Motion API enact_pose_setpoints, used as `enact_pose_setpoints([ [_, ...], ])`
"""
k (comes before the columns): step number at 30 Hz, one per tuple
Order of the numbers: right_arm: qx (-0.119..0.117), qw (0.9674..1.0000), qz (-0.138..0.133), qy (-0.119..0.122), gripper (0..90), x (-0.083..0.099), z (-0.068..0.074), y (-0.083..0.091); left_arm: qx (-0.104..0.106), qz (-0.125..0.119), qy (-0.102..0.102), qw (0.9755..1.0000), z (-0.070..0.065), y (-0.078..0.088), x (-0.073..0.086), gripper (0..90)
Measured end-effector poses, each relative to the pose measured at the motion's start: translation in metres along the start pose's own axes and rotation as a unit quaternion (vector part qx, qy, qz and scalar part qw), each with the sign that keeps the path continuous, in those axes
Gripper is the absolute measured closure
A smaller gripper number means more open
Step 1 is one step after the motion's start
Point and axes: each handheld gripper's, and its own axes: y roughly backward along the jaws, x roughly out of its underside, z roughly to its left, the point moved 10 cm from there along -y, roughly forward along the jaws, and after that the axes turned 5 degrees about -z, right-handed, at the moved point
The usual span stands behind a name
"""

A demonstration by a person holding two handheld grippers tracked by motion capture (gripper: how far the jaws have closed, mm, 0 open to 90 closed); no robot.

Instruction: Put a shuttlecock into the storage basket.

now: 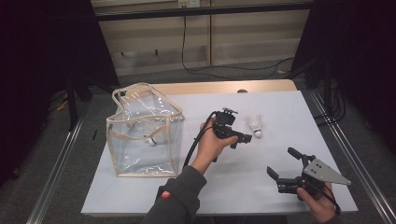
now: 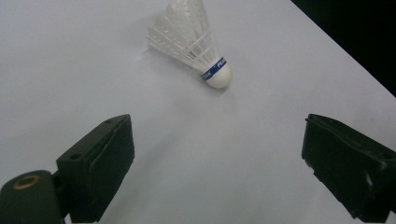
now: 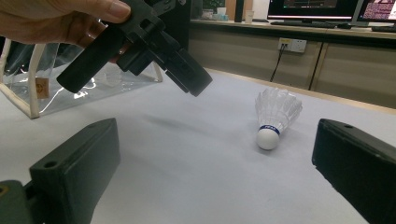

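Note:
A white shuttlecock (image 1: 255,125) with a blue band lies on the white table cover, right of centre. My left gripper (image 1: 240,140), held in a hand, hovers just left of it with its jaws wide open. In the left gripper view the shuttlecock (image 2: 196,44) lies ahead of the open left gripper (image 2: 217,149), cork end toward me, with nothing between the jaws. My right gripper (image 1: 283,162) stands open near the front right of the table. It faces the shuttlecock (image 3: 275,116) from a distance, and the right gripper (image 3: 215,154) holds nothing.
A clear plastic bag (image 1: 144,130) with beige trim stands open at the left, with a second shuttlecock (image 1: 150,140) inside it. The white table cover (image 1: 280,102) ends at a wooden edge at the back. Metal rails run along both sides.

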Motion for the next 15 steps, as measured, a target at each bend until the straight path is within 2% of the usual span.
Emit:
enact_pose_setpoints([
  [15,-0.001,1.0000,0.001,0.002,1.0,0.000,0.000,0.000,0.001,0.004,0.001,1.0000,-0.003,-0.014,0.004,9.5],
])
